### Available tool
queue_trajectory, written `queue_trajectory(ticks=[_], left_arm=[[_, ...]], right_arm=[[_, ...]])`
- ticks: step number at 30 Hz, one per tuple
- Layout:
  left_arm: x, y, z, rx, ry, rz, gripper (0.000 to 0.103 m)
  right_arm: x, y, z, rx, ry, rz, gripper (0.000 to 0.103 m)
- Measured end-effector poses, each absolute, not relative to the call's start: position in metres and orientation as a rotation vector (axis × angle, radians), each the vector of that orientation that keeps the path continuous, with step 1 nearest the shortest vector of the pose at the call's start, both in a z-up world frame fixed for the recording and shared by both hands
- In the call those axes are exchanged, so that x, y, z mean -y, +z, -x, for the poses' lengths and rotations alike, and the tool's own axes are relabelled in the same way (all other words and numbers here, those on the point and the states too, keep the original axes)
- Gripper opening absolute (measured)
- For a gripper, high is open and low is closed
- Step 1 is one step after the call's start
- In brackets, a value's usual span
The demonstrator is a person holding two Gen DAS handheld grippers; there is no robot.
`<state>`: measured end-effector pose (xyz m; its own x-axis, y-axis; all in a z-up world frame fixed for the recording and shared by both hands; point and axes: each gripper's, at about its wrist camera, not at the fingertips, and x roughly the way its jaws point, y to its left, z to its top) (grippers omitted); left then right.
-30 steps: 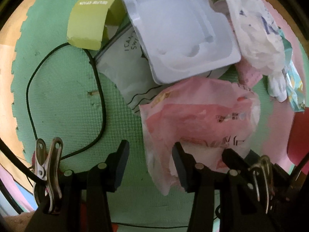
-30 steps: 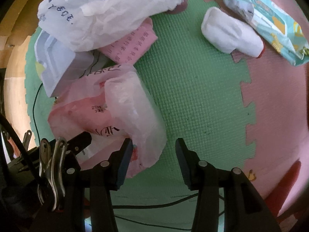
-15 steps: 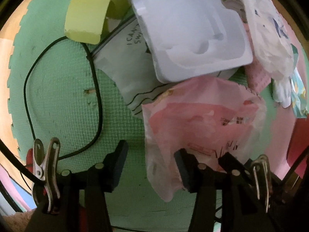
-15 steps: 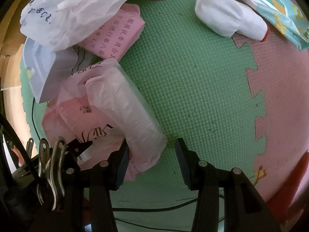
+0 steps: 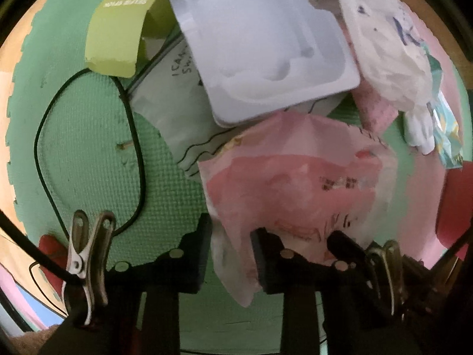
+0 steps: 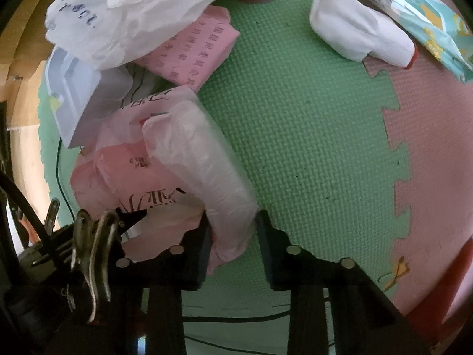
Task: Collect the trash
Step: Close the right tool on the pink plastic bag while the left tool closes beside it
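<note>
Left gripper (image 5: 230, 236): jaws are closing and stand narrower than a second ago; the near corner of the pink plastic bag (image 5: 295, 189) lies between the fingers, both pads against it. The bag lies on the green foam mat (image 5: 88, 136), below the white moulded tray (image 5: 260, 44) and right of the black cable (image 5: 139, 159), placed as before.

Right gripper (image 6: 232, 236): jaws are closing, previously spread beside the bag; they now pinch its translucent folded end (image 6: 207, 171). The white sock (image 6: 360, 38) and wipes pack (image 6: 428, 20) lie well apart, upper right.
</note>
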<state>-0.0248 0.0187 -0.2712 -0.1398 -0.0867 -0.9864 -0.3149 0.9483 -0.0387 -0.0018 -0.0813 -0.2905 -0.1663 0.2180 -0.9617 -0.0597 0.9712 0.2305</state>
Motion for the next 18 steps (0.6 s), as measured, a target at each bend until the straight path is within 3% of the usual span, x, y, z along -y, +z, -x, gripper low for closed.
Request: queue_trajectory(ticks=[4,18], left_arm=[[-0.023,-0.262,0.025,-1.696,0.199,0.330,0.015],[-0.025,-0.180,0.023,-1.586,0.093,0.328,0.012]], right_arm=[[0.076,-0.280,0.007,-1.710,0.272,-0.080,0.017],[0.093,-0.204,0.023,-1.608,0.288,-0.138,0.016]])
